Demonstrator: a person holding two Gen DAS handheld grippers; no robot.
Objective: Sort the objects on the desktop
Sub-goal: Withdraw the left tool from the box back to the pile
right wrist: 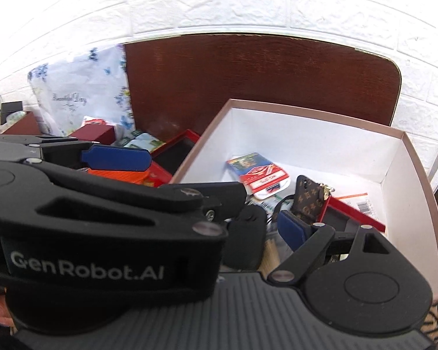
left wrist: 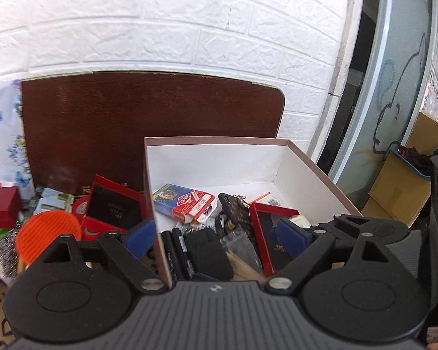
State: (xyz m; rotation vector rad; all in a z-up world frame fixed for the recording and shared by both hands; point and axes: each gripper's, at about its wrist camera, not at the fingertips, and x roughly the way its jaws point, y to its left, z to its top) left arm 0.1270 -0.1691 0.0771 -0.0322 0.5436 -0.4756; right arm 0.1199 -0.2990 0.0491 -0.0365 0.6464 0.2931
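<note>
Left wrist view. Left tool (left wrist: 216, 233): blue pads spread wide, nothing pinched, one pad on each side of the near-left wall of the cardboard box (left wrist: 312, 160). Box contents: blue-and-red card pack (left wrist: 184, 204) toward the back, patterned phone case (left wrist: 236, 213) beside it, red tray (left wrist: 273, 233) at right, black pens (left wrist: 175, 250) and black pouch (left wrist: 210, 250) in front, clear bag (left wrist: 242, 242) over them. Outside the box, on the cluttered bench at left: orange ridged disc (left wrist: 49, 233), second red tray (left wrist: 114, 207), dark red box (left wrist: 1, 205), green-white packets (left wrist: 55, 201). Behind: brown board (left wrist: 149, 108) propped against white brick wall (left wrist: 160, 14).

Right wrist view. Right tool (right wrist: 289, 230): only one blue pad visible; other half hidden behind the left tool, which crosses the lower left of the picture. Judged spread and empty, no item seen against the visible pad. Same box with card pack, phone case and red tray inside; orange disc and second tray outside, under the left tool's upper pad. Floral bag (right wrist: 81, 87) against the wall at left.

Hazards, as judgement. Tools close together and overlapping over the box: risk of knocking each other on any reach. Left pads astride the box wall: risk of catching the rim and dragging or tipping the box. Unsorted items stacked at left: risk of toppling the pile when one piece is pulled.
</note>
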